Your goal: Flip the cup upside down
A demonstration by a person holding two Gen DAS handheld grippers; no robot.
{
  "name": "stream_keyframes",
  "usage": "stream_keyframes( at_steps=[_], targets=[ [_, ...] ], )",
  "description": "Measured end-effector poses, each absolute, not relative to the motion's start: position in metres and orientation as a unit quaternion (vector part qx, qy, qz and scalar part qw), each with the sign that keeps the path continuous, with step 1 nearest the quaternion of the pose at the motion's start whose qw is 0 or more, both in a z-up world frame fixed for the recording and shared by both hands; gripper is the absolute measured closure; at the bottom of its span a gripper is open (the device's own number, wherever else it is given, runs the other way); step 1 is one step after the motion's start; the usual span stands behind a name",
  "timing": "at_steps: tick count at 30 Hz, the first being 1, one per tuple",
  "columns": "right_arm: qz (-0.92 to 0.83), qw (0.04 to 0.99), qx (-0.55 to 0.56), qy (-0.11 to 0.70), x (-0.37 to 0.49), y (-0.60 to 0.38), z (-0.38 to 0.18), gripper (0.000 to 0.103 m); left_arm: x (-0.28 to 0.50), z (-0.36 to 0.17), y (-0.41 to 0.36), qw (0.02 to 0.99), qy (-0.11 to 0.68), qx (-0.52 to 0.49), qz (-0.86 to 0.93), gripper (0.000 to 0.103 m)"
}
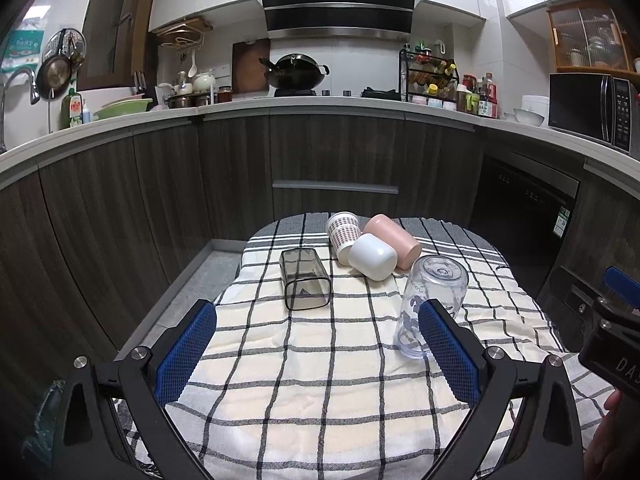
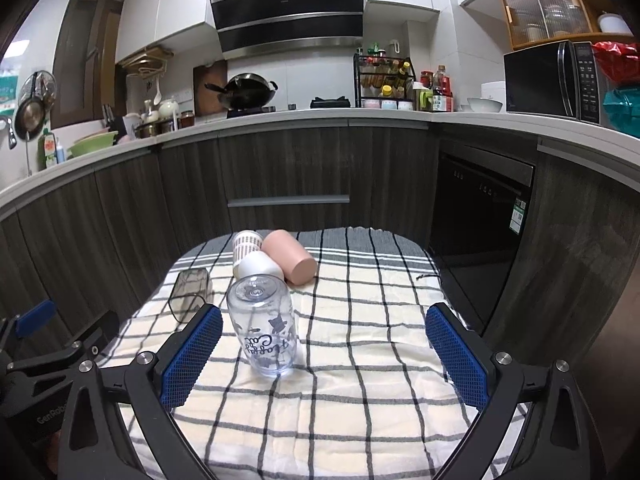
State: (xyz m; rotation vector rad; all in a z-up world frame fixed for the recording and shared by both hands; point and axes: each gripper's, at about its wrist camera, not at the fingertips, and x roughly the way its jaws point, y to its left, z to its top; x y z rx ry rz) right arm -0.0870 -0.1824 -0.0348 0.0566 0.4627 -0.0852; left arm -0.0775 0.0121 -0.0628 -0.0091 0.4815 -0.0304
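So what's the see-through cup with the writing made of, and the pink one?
The see-through cup looks like clear plastic, maybe glass: the checked cloth shows through its glossy wall, and printed letters sit on it upside down. The pink cup, lying on its side, looks like matte plastic or perhaps ceramic: solid colour, soft dull shine, nothing showing through.

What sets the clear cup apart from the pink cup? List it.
The clear cup stands upside down, base up; the pink cup lies on its side. The clear cup is see-through with dark printed lettering; the pink cup is opaque and plain. Both sit on the checked cloth, untouched by either tool.
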Motion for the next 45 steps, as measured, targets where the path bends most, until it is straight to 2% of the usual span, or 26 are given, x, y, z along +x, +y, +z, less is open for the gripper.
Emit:
stream_keyframes(
  at_steps=[16, 45],
  targets=[
    [-0.044, 0.979, 0.026, 0.200, -0.108, -0.182, -0.022, 0.001, -0.092, -0.053, 0.012, 0.976, 0.217, -0.001, -0.017, 0.000],
    [-0.044, 0.977, 0.029, 0.204, -0.108, -0.184, -0.025, 0.001, -0.096, -0.054, 0.011, 0.976, 0.219, -0.007, -0.020, 0.000]
  ],
)
